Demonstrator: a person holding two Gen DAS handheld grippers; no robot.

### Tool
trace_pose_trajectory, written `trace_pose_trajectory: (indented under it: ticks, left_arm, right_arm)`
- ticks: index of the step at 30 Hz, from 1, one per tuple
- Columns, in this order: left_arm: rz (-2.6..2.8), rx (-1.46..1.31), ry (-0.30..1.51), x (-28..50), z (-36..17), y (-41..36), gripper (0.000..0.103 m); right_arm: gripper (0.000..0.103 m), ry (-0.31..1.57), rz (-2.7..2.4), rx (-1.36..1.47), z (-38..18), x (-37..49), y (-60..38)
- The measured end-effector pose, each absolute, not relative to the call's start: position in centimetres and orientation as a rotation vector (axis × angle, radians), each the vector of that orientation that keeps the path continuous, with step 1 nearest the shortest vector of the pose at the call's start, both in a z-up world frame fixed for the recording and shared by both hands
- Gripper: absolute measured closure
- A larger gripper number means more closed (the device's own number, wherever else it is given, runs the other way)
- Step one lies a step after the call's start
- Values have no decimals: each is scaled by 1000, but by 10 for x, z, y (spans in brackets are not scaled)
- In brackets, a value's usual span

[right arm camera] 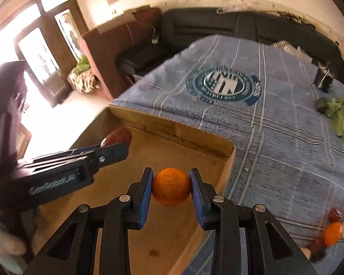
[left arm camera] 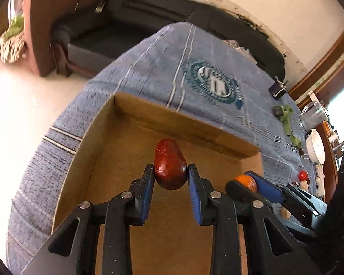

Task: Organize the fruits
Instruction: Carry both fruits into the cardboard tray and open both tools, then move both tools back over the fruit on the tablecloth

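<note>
Left gripper (left arm camera: pixel 170 171) reaching forward and down over the open cardboard box (left arm camera: pixel 98 142), fingers level, blue pads (left arm camera: pixel 149 183) clamped on the flanks of a dark red date (left arm camera: pixel 170 163). Date held lengthwise along the fingers, nose pointing away, hanging above the box floor and not touching it. Seen from the right wrist, same gripper (right arm camera: pixel 117 146) entering from the left, lying almost horizontal above the box, date (right arm camera: pixel 117 137) poking past its tips near the far-left corner.

Right gripper (right arm camera: pixel 171 189) likewise aimed into the box (right arm camera: pixel 176 133), pads pressed on either side of an orange (right arm camera: pixel 171 189), held clear of the floor near the right wall. From the left wrist, right gripper (left arm camera: pixel 247 184) slanting in from the lower right, orange (left arm camera: pixel 246 182) wedged between its tips, just beside the left gripper and slightly behind.

Box sitting on a blue striped cloth (right arm camera: pixel 275 126) bearing a round teal emblem (right arm camera: pixel 224 86). More fruit (right arm camera: pixel 332 231) lying in a cluster on the cloth at the far right edge: another orange piece, dark red ones, pale ones, one bright red. Green leaves (right arm camera: pixel 338 114) farther back on the cloth. White bowl (left arm camera: pixel 315 146) at the cloth's right edge in the left-wrist view. Dark sofa (left arm camera: pixel 149 11) beyond.
</note>
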State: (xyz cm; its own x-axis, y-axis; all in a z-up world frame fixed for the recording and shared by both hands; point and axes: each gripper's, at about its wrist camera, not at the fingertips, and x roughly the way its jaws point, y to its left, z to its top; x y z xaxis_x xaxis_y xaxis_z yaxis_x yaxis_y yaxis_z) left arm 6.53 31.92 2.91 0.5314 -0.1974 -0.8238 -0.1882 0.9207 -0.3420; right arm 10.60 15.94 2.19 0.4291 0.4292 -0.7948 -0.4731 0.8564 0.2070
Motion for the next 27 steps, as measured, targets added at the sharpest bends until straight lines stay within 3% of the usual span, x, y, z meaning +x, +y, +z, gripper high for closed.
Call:
trace_pose_trajectory:
  ticks: [5,8,12,17,19,27]
  left_arm:
    - [-10,-419,1025,68,24,318,74]
    - [-21,-431,1019,69,26,317,60]
    - [-12,-447,1001,65,34,320,58]
    - [28,-444,919,34,72,322,55]
    - [33,-436,869,16,91,318,47]
    - [-69,-426,740,-53,131,271,35]
  right_arm:
    - [67,991,562,-72,14,112,165]
    - [66,974,543,-84,13,111,168]
    - [42,947,545,-69,24,103,164]
    - [42,879,553,-56,53,78,144]
    - [38,843,550,-40,67,62,128]
    - [19,751,475,164,92,-1,25]
